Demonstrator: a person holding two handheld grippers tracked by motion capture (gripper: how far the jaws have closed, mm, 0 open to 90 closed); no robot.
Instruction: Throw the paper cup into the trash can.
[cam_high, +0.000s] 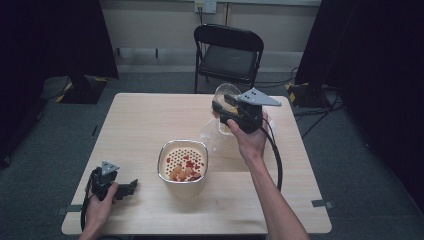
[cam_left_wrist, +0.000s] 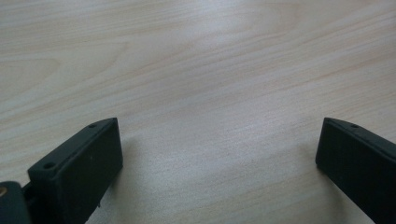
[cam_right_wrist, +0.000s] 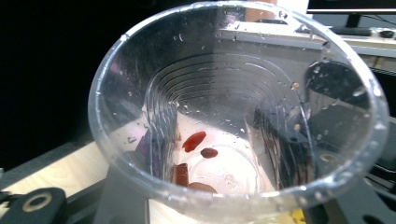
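My right gripper (cam_high: 223, 107) is lifted above the far right of the table (cam_high: 145, 120), shut on a clear plastic cup (cam_high: 226, 92). In the right gripper view I look into the wet cup (cam_right_wrist: 233, 88), where a few red beans (cam_right_wrist: 194, 141) and some water sit at the bottom. Its dark jaws show through the cup's walls on both sides. A metal bowl (cam_high: 163, 171) with a perforated strainer insert stands mid-table and holds red and orange beans (cam_high: 186, 169). My left gripper (cam_high: 131, 186) (cam_left_wrist: 219, 149) rests near the front left edge, open with only bare wood between its jaws.
A black folding chair (cam_high: 229, 52) stands behind the table's far edge. Something clear and see-through (cam_high: 214, 136) shows on the table between the bowl and my right hand. Dark curtains hang on both sides of the room.
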